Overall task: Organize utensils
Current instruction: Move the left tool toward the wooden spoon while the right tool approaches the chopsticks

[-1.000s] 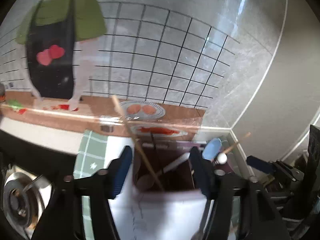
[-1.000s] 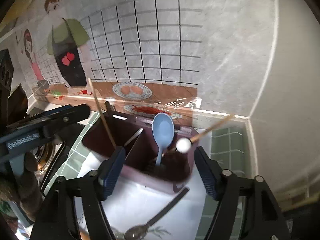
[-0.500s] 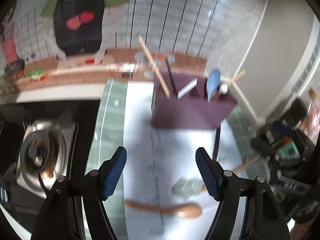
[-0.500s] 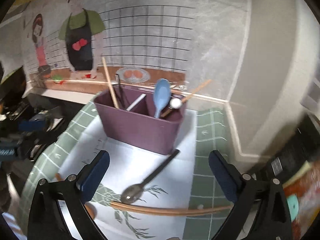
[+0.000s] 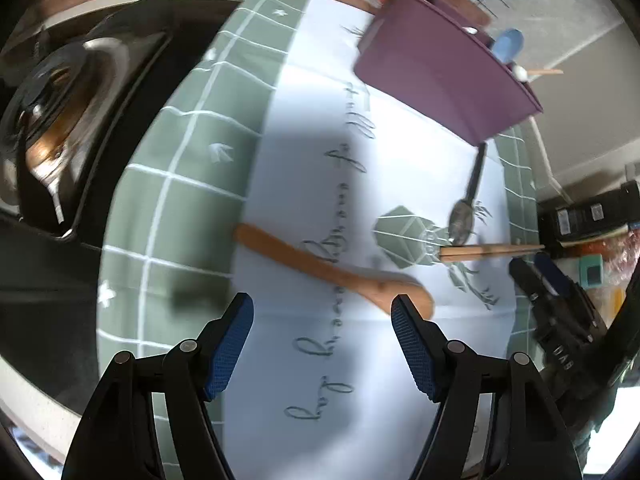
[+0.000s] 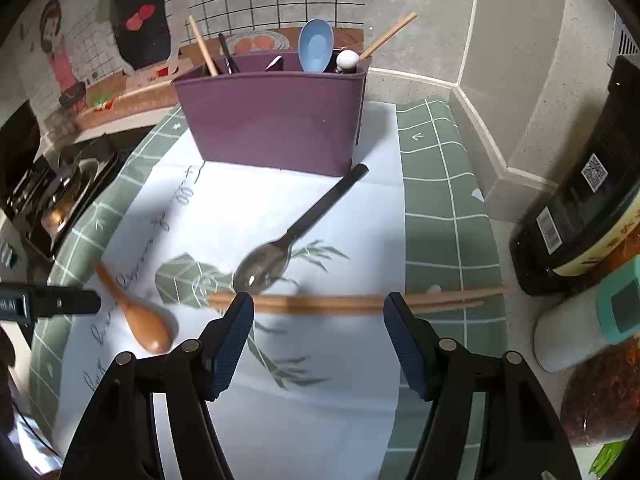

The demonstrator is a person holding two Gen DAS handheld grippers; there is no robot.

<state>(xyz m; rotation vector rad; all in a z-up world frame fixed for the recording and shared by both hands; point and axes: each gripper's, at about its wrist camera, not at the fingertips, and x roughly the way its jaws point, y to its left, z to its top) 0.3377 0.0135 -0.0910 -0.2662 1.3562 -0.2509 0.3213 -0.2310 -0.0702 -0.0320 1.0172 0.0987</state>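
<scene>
Both grippers point steeply down at the counter. The left gripper (image 5: 322, 312) hangs open over the wooden spoon (image 5: 332, 270); the right gripper (image 6: 319, 310), jaws just narrowing yet empty, straddles the chopsticks (image 6: 352, 302). A metal spoon (image 6: 296, 236) lies before the purple utensil holder (image 6: 272, 116).

Both tongs have tipped from facing the purple utensil caddy (image 6: 276, 116) to pointing down at the placemat in front of it. The left tongs (image 5: 322, 316) now hover over the wooden spoon (image 5: 332, 270), jaws slightly wider, nothing between them. The right tongs (image 6: 319, 312) hover over the chopsticks (image 6: 360, 302); their jaws have just been closing after widening, gripping nothing.
</scene>
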